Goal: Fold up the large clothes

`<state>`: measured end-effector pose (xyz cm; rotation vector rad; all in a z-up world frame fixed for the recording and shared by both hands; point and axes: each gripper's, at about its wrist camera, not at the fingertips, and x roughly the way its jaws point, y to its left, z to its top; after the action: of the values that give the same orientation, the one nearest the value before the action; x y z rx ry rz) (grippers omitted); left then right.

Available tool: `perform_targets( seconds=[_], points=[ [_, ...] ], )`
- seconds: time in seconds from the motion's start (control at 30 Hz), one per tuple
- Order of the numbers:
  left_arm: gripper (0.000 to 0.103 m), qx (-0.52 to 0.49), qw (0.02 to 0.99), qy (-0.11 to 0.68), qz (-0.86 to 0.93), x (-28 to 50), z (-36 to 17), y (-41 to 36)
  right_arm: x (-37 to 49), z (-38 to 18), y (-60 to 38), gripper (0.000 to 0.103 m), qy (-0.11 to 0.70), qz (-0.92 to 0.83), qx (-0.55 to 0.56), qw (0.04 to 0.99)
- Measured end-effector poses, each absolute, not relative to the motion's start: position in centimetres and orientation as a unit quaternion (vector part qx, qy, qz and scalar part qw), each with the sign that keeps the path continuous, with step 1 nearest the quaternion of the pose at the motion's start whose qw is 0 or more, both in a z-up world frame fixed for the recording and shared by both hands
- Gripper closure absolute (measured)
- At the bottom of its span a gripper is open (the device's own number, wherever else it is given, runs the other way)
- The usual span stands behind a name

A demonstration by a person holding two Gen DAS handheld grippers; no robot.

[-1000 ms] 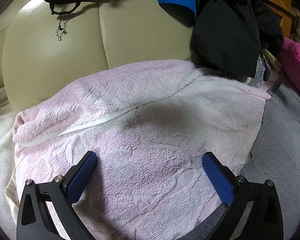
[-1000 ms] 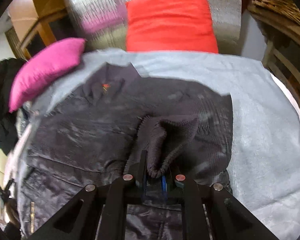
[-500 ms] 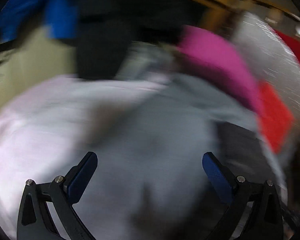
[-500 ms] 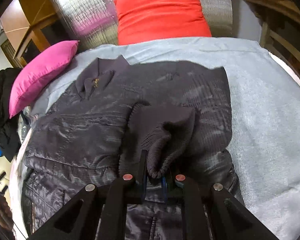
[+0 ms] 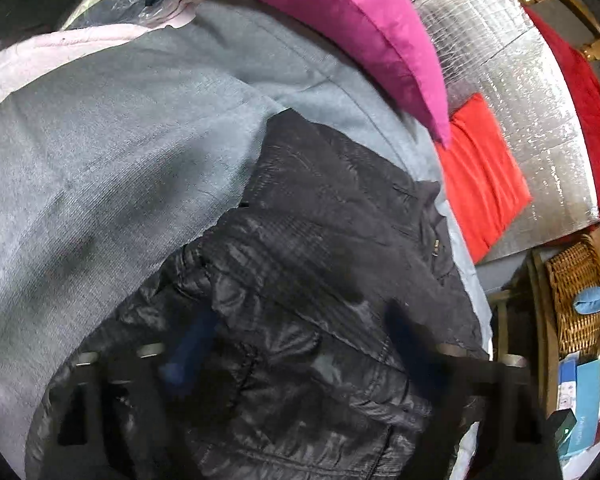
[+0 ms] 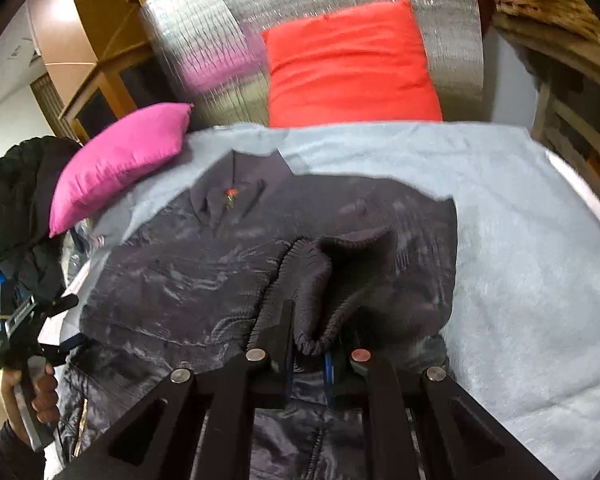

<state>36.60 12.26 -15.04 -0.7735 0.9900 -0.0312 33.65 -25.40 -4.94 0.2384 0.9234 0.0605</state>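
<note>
Work surface: a bed or couch covered by a pale blue-grey blanket [image 6: 512, 248], backed by a silver foil panel [image 6: 204, 40]. A red cushion [image 6: 352, 64] leans against the panel; a magenta cushion [image 6: 120, 156] lies at the blanket's far left corner. A wicker basket [image 5: 576, 292] stands off to the side.

Task item: a dark quilted jacket [image 6: 188, 276] lies spread flat on the blanket, collar toward the cushions.

Right gripper [image 6: 308, 356]: jaws nearly closed, clamped on the jacket's ribbed knit cuff [image 6: 332, 280]. The cuff end rises out of the jaws and the sleeve is folded across the jacket body.

Left gripper [image 5: 300, 344]: positioned over the jacket's lower quilted section, pointing down at it. Its fingers are motion-blurred. The jaws have just been closing and now stand partly open; the jacket fabric lies below and between them, with no pad contact visible. In the right wrist view the person's hand [image 6: 32, 392] holds this gripper's handle at the jacket's left edge.
</note>
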Motion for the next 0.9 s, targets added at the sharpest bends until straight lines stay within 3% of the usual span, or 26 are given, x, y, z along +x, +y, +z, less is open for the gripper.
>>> perform_targets(
  seconds=[0.07, 0.27, 0.43, 0.63, 0.73, 0.77, 0.8, 0.83, 0.9],
  points=[
    [0.082, -0.352, 0.810, 0.469, -0.010, 37.0, -15.2, 12.4, 33.6, -4.9, -25.6, 0.091, 0.443, 0.034, 0.117, 0.888],
    [0.086, -0.305, 0.829, 0.468, -0.017, 36.0, -15.6, 12.2, 31.9, -2.0, -26.0, 0.091, 0.399, 0.028, 0.093, 0.912],
    [0.086, -0.254, 0.840, 0.480, -0.001, 36.1, -16.4, 11.0, 33.0, -9.6, -26.9, 0.091, 0.494, -0.005, 0.101, 0.864],
    [0.071, -0.219, 0.857, 0.466, 0.009, 34.5, -13.8, 11.0, 32.6, -9.1, -27.9, 0.086, 0.474, 0.003, 0.141, 0.869],
    [0.033, -0.178, 0.888, 0.423, 0.038, 32.3, -11.0, 10.9, 31.5, -8.3, -29.3, 0.073, 0.463, 0.002, 0.168, 0.871],
    [0.028, -0.169, 0.897, 0.407, 0.044, 31.6, -10.3, 11.1, 30.9, -7.9, -29.8, 0.066, 0.454, -0.001, 0.178, 0.873],
    [0.027, -0.151, 0.912, 0.378, 0.056, 30.7, -9.0, 10.9, 30.3, -7.3, -30.3, 0.043, 0.443, -0.010, 0.188, 0.877],
    [0.025, -0.139, 0.920, 0.363, 0.061, 30.4, -8.3, 10.6, 29.5, -6.4, -30.9, 0.031, 0.424, -0.029, 0.197, 0.884],
    [0.023, -0.111, 0.931, 0.343, 0.058, 30.6, -7.1, 9.4, 28.5, -4.6, -31.9, 0.027, 0.387, -0.049, 0.213, 0.896]
  ],
)
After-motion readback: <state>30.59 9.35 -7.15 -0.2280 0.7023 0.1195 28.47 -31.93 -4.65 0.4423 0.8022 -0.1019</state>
